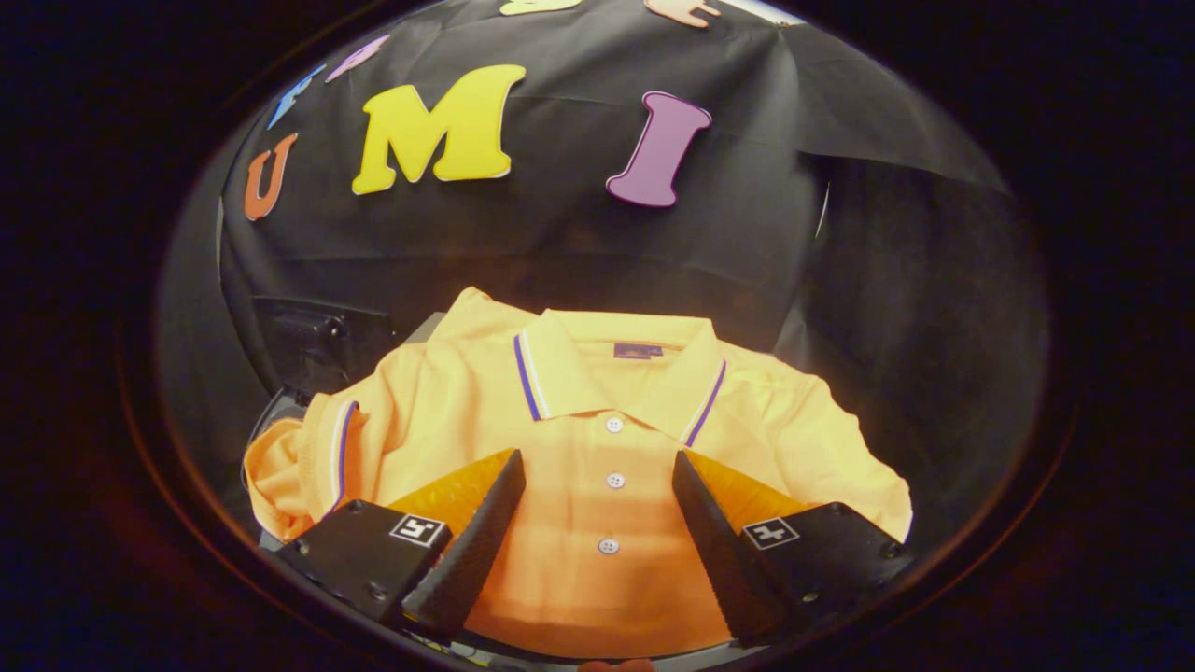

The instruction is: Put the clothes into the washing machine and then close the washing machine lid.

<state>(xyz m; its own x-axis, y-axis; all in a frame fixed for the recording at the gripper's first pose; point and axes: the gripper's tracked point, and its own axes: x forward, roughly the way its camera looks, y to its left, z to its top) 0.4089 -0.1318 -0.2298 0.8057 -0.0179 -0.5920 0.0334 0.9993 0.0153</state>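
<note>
Gripper (597, 471) is spread wide, nothing pinched, hovering over the orange polo shirt (579, 420). Shirt lies face up and mostly flat on the worktop, button placket running between the fingers, collar (616, 373) at 12 o'clock just beyond the tips, one sleeve (299, 457) bunched at 9 o'clock. Dark boxy object (317, 341) sits at 10 o'clock behind the shirt, can't tell what it is; a washing machine isn't something I can make out from here.

Risks as I see them:
- Flat fabric gives little to bite. Closing straight down on the placket may grab only the top layer (or just slide off), so the shirt peels open and trails on lift.
- A central pinch leaves sleeves and hem hanging. They could snag the worktop edge or drape over the drum rim, then get trapped when the lid shuts.
- Buttons between the fingers could make the pinch uneven and let it slip mid-carry.
- Height over the cloth is hard to judge; coming down too hard jams the tips into the worktop.
</note>
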